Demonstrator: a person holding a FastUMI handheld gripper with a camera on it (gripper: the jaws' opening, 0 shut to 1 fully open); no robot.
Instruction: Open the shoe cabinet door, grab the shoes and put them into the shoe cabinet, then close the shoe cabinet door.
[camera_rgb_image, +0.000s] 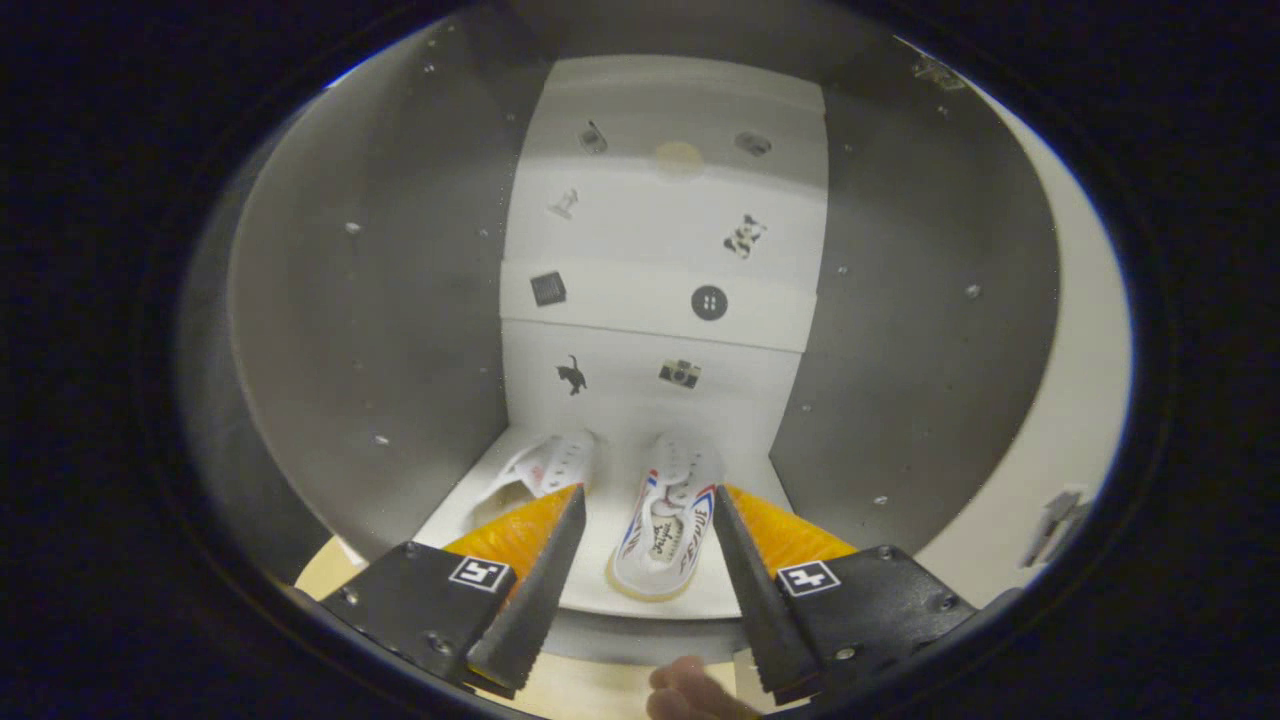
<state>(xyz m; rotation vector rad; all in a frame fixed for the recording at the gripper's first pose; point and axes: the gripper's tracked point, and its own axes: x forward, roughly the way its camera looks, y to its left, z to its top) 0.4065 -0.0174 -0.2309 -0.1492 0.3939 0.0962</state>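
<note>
Two white shoes (665, 520) inside open cabinet (400, 330)

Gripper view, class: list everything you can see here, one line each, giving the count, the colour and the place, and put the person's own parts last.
Shoe cabinet: one, grey side walls, white back panel and floor, door open.
Stickers: about eight, dark, scattered over the back panel.
Right sneaker: one, white with red and blue stripes, on the cabinet floor between the fingers.
Left sneaker: one, white, on the cabinet floor beside the other, partly behind the left finger.
Tool: one, fingers open, either side of the right sneaker, not pressing it.
Fingertip: one, just below the tool.
</note>
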